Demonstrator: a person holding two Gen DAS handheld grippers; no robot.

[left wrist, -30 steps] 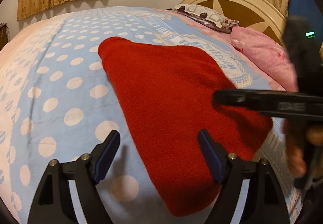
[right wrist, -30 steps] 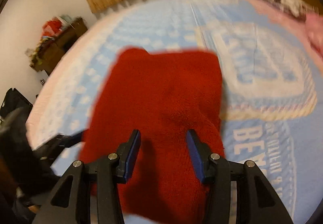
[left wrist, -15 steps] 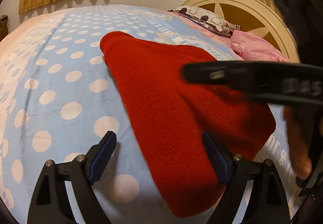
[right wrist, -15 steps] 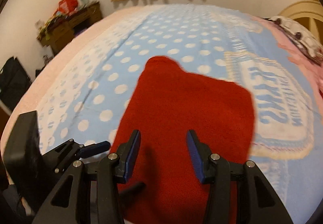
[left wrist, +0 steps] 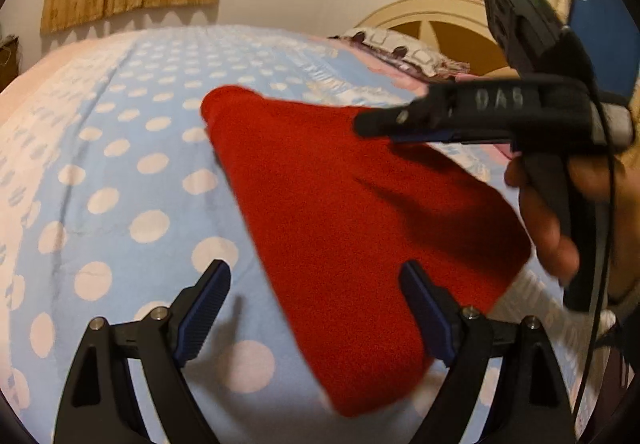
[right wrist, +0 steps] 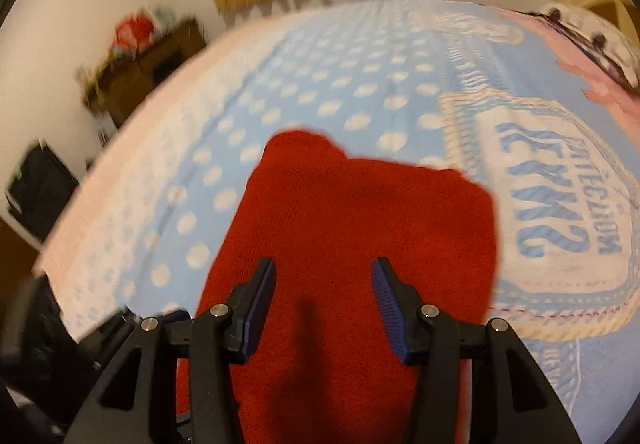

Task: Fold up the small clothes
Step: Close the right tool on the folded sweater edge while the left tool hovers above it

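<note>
So the red garment is lying flat on the bed, on the blue polka-dot cover, and it already looks like a fairly tidy slab, probably folded at least once (just my guess from the straight edges). The left hand-held gripper hovers low over its near-left edge with the jaws spread wide, nothing in them. The right hand-held gripper is above the middle of the cloth, jaws also apart and empty, though a bit narrower than the left.

If the next bit is another fold, I'd go for the two near corners rather than the middle. Pinch only the top layers at the very edge, one corner per gripper, lift both evenly, and carry them over to the far edge so they line up. It looks like thick fleece, so it'll bunch if one side leads. The right-hand view is blurry, so don't rush the grab.
</note>
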